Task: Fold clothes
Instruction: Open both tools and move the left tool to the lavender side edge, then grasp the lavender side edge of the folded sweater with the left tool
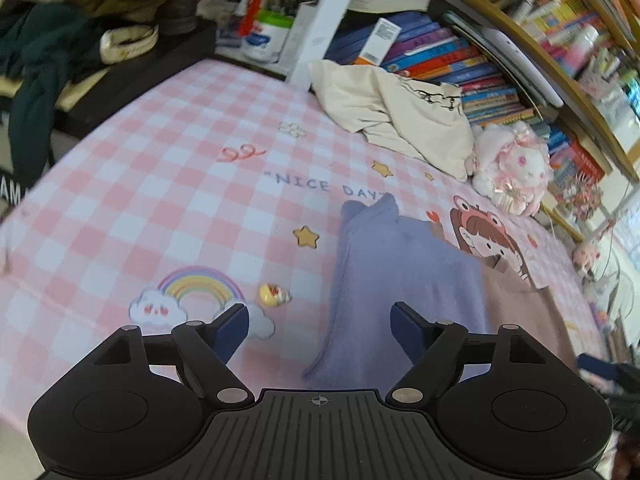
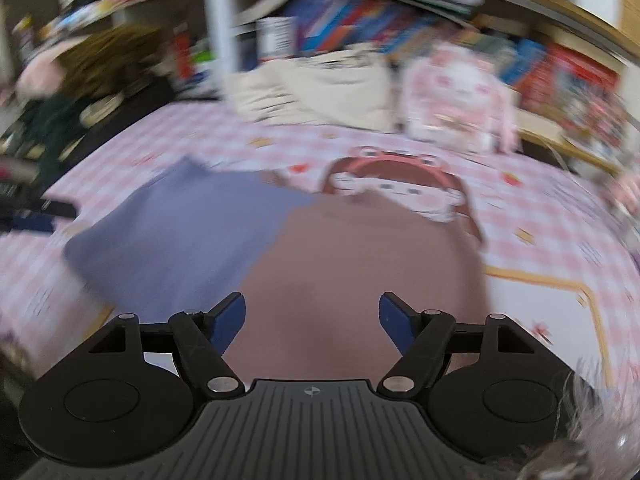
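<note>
Both grippers stand wide with nothing between their pads: the left gripper point(image 1: 319, 330) hangs over the near left edge of the lavender cloth point(image 1: 396, 280), and the right gripper point(image 2: 312, 320) hangs over the dusty-pink cloth point(image 2: 360, 272). I read this as the pause between folds, with both pieces released and flat on the desk point(image 1: 140, 200), which wears a pink checked mat.

To do the next fold well, I would first let the right hand settle, since its view is badly blurred and I cannot judge edges from it. Then I would pick 2 corners on one edge of the same garment, pinch only the top layer, lift both together and carry them straight across so the crease runs parallel to the desk's edge.

From the left wrist view the lavender cloth runs from just under the right-hand pad away toward the "NICE DAY" lettering, ending in a small peaked corner. It overlaps the pink cloth along its right side; whether they are 2 garments or 1 I cannot tell. A cream garment point(image 1: 400, 116) lies heaped at the far edge by the bookshelf point(image 1: 520, 40), beside a plush toy point(image 1: 512, 164)
</note>
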